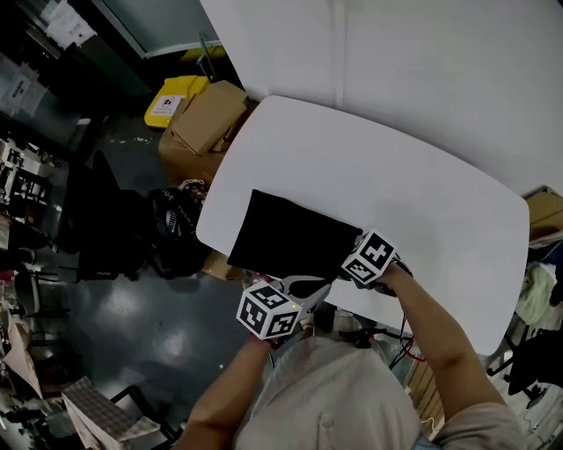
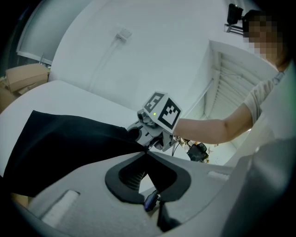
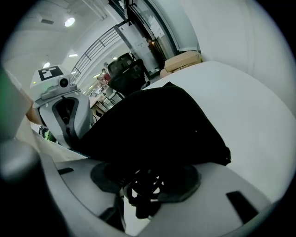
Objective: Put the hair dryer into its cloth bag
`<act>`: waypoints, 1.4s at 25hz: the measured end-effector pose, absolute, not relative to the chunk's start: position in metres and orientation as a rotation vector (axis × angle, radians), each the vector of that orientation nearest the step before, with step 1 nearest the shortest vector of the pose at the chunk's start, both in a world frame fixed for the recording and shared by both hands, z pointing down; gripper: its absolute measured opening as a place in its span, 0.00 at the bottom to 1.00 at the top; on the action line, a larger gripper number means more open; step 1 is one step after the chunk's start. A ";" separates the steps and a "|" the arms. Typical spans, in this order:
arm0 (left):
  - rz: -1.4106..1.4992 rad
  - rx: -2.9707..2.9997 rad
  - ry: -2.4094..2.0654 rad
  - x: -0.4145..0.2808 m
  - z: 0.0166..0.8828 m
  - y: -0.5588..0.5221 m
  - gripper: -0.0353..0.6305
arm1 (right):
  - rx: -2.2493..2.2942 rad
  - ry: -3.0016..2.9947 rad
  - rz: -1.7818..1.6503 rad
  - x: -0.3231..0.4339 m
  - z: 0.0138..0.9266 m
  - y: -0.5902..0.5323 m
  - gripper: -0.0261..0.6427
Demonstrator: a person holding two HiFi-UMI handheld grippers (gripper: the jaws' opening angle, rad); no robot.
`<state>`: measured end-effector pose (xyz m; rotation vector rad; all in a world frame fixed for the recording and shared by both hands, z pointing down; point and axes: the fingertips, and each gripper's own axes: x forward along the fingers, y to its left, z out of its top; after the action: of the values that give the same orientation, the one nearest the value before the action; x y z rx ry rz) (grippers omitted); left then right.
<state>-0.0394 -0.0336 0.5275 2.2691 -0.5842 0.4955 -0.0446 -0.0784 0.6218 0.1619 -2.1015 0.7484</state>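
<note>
Black bag (image 1: 290,233) lies at the tabletop's (image 1: 396,176) near edge; left claw (image 2: 145,155) pinched tight on its hem, right claw (image 1: 356,249) clamped round the bulky end; dryer not visible, probably inside; I'd keep that hem taut and lift slowly.

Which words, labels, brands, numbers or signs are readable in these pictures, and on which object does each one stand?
No text can be read in any view.
The label on the yellow bin: too small to read.
The white sheets at the top left of the head view: too small to read.
The marker cubes: only black-and-white square patterns, no letters.
The cloth bag: no print visible.
</note>
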 end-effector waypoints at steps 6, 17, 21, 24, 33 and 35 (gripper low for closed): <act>0.468 2.269 -0.489 -0.025 0.522 -0.021 0.08 | 0.133 -2.108 0.750 -0.053 0.620 -0.075 0.33; 0.439 2.262 -0.389 -0.016 0.517 -0.012 0.08 | 0.174 -2.094 0.736 -0.065 0.630 -0.079 0.33; 0.442 2.252 -0.405 -0.018 0.522 -0.014 0.08 | 0.193 -2.082 0.725 -0.067 0.639 -0.081 0.33; 0.448 2.247 -0.416 -0.021 0.525 -0.015 0.08 | 0.209 -2.096 0.697 -0.071 0.641 -0.085 0.33; 0.476 2.228 -0.432 -0.025 0.535 -0.019 0.08 | 0.218 -2.133 0.622 -0.076 0.652 -0.089 0.33; 0.487 2.223 -0.429 -0.025 0.538 -0.018 0.08 | 0.213 -2.133 0.600 -0.074 0.656 -0.088 0.33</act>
<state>-0.0246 -0.0181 0.5375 2.2233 -0.4286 0.4868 -0.0745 -0.0880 0.6558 0.2135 -2.1326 0.5998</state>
